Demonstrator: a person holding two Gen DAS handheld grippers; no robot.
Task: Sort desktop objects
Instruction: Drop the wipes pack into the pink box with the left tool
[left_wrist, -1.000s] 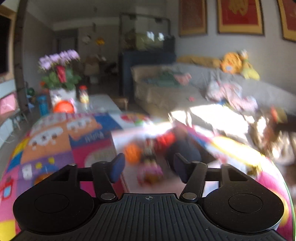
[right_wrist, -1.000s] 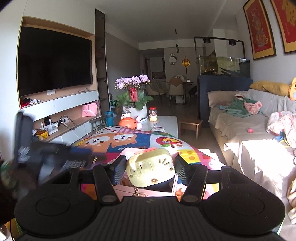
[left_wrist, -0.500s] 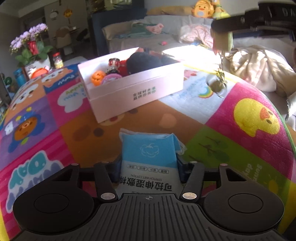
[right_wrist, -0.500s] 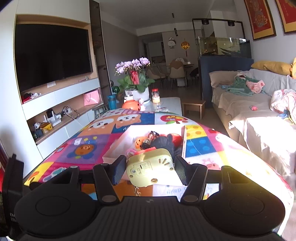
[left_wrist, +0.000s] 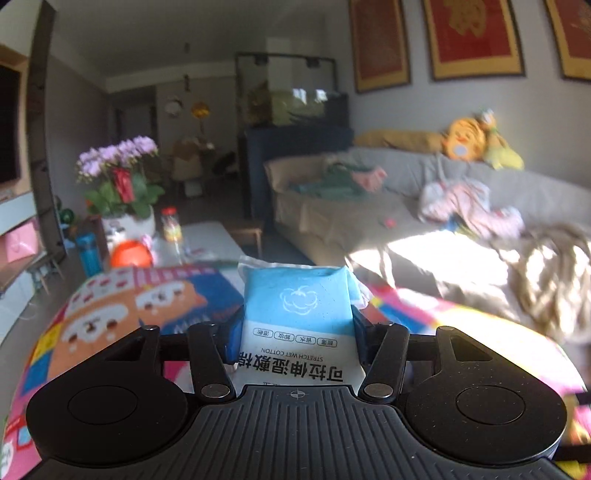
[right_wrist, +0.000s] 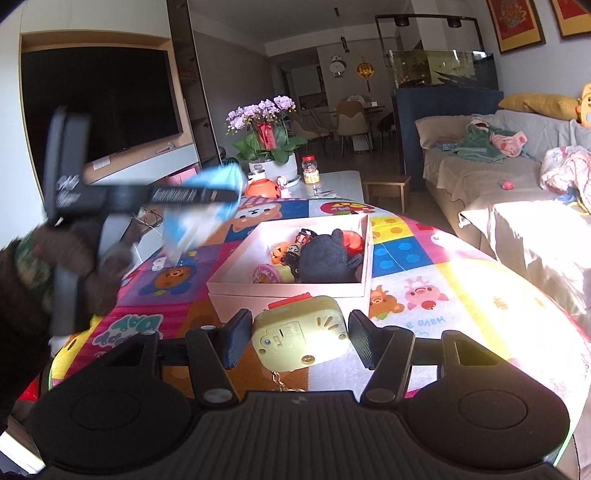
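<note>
My left gripper (left_wrist: 295, 332) grips a blue pack of wet cotton (left_wrist: 297, 306) and holds it off the table. The pads press its sides while the jaws ease open slightly. In the right wrist view the same pack (right_wrist: 195, 221) shows blurred at the left, above the mat. My right gripper (right_wrist: 299, 332) is shut on a small yellow toy (right_wrist: 295, 343) with a gold chain hanging under it. It hangs low over the mat, just in front of the pink box (right_wrist: 288, 291). The box holds a dark plush (right_wrist: 325, 258), a small pumpkin (right_wrist: 279, 253) and other trinkets.
A colourful cartoon mat (right_wrist: 424, 295) covers the table. At its far end stand a flower pot (right_wrist: 266, 147), an orange pumpkin lantern (right_wrist: 260, 188) and a jar (right_wrist: 310, 170). A sofa (right_wrist: 517, 184) runs along the right. A gloved hand (right_wrist: 74, 258) holds the left gripper.
The left gripper went from open over the box to closed on the blue pack lying on the mat, then lifted it. The right gripper sank toward the box with the yellow toy.
</note>
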